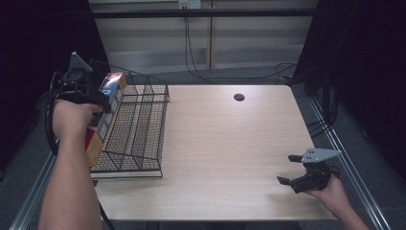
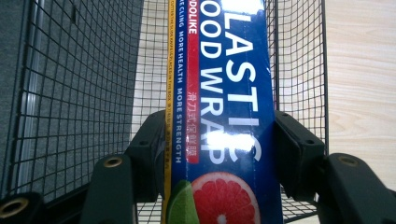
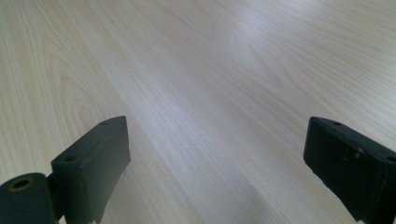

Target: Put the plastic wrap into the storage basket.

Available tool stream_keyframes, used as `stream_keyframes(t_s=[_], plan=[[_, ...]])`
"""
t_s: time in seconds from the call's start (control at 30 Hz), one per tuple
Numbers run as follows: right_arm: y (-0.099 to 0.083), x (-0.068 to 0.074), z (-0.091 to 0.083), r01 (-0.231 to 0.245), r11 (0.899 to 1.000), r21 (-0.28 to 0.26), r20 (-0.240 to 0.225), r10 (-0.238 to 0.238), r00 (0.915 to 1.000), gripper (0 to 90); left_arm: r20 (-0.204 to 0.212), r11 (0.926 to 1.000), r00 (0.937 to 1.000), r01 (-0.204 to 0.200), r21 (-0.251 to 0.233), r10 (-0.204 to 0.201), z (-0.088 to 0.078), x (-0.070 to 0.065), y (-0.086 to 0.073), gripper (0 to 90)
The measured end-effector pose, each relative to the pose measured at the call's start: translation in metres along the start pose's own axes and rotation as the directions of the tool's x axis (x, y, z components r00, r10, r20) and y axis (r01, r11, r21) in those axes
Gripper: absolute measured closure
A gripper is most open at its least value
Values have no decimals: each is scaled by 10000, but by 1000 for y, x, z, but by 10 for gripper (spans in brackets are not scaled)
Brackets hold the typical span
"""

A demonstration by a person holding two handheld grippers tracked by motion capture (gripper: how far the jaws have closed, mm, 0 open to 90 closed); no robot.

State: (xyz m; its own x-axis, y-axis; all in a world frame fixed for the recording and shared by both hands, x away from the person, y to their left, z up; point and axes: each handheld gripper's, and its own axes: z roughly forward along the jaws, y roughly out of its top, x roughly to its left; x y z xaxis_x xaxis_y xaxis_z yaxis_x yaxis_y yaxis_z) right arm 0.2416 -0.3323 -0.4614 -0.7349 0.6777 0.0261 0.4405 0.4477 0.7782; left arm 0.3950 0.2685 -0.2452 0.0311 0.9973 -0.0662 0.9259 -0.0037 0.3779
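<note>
A long blue and yellow box of plastic food wrap (image 1: 106,115) (image 2: 224,112) hangs over the left side of the black wire basket (image 1: 143,120), and my left gripper (image 1: 98,98) (image 2: 217,144) is shut on it. In the left gripper view the black jaws press both long sides of the box, with the basket's mesh (image 2: 84,93) behind it. My right gripper (image 1: 289,168) (image 3: 217,154) rests low near the table's front right corner, open, with bare wood between its jaws.
The light wooden table (image 1: 230,143) has a round cable hole (image 1: 239,97) at the back. Cables trail on the floor behind the table and along its right side. Metal rails run past both side edges.
</note>
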Motion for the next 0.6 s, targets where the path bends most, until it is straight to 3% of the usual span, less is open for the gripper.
stream_keyframes(t_s=[0.2,0.27,0.33,0.4,0.6], plan=[[0,0,0,-16,10000,11,9,16,10000,72,-104,9993,9994,337,-145,-338,4,1,0,433],[0,0,0,3,10000,12,14,-3,10000,71,-188,9998,9997,172,-107,-174,6,3,1,432],[-1,0,1,-16,10000,52,-17,16,10000,72,-188,9990,9989,429,-96,-431,8,3,1,432],[0,-1,2,-50,10000,56,-45,50,10000,72,-397,9994,9986,336,-72,-339,10,4,1,431],[-1,0,2,-22,10000,66,-46,23,10000,71,-452,9987,9977,504,8,-503,17,6,2,431]])
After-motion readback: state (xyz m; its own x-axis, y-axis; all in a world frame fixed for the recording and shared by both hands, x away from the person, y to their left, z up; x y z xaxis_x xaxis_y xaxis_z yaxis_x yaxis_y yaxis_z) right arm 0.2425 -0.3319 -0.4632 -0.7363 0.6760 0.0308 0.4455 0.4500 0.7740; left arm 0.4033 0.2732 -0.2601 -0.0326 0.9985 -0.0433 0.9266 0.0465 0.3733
